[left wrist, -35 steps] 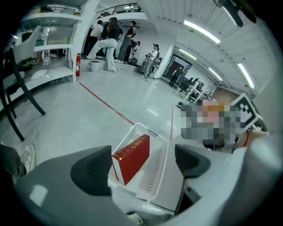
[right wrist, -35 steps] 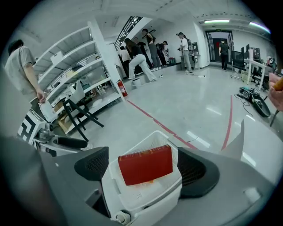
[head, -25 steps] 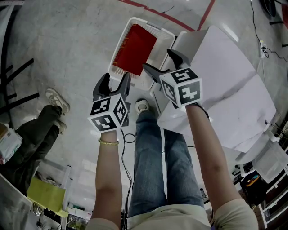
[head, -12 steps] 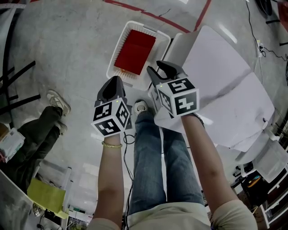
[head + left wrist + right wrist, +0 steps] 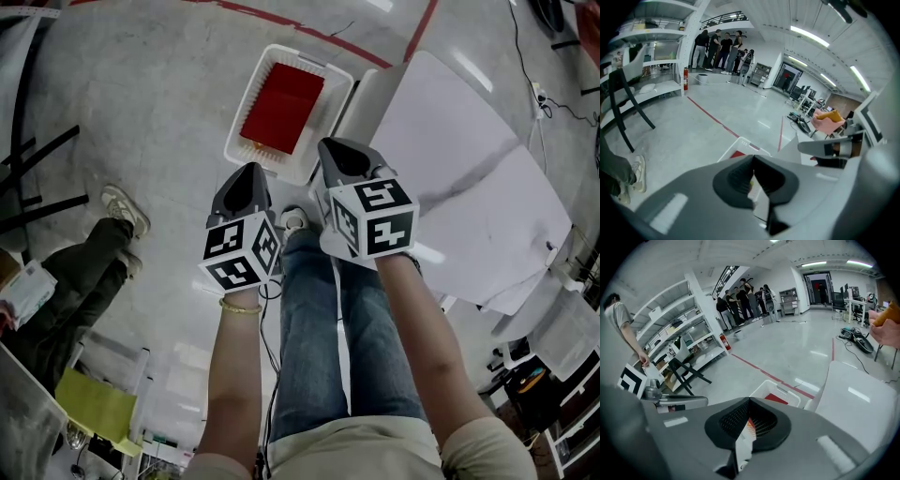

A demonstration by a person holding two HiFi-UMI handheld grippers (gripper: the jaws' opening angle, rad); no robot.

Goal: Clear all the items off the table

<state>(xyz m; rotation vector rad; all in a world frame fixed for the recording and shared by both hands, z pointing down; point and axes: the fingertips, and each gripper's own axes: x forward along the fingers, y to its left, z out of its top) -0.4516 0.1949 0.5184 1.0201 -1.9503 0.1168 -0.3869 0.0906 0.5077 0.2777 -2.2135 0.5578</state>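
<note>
Change since a second ago: both tools stood spread over the basket's near end; their jaws have just been closing, and both now sit higher in the head view, drawn back toward the body.
Left tool (image 5: 246, 171): pressed together, nothing between the pads; only a thin gap shows in the left gripper view (image 5: 752, 158).
Right tool (image 5: 343, 147): pressed together and empty as well, as its own view (image 5: 749, 402) shows.
Red item (image 5: 281, 108): lies flat inside the basket, off the tabletop.
Basket (image 5: 244, 111): white, on the floor just beyond the tool tips and just beside the tabletop's near-left corner.
Tabletop (image 5: 459, 159): white and bare wherever it shows.
Step in hand (judged): pulling back after a drop into the basket.
Doing it well: keep both tools clear of the basket rim, leave the jaws together while empty, then look over the whole tabletop before calling the task done.
Progress (judged): at or near its end.
Hidden: the right tool and forearm cover the tabletop's near-left edge; the tools cover the basket's near rim.
Hard to make out: what kind of thing the red item is, and whether anything lies under it.
Cut off: the tabletop's lower right edge meets clutter that cannot be told apart.
</note>
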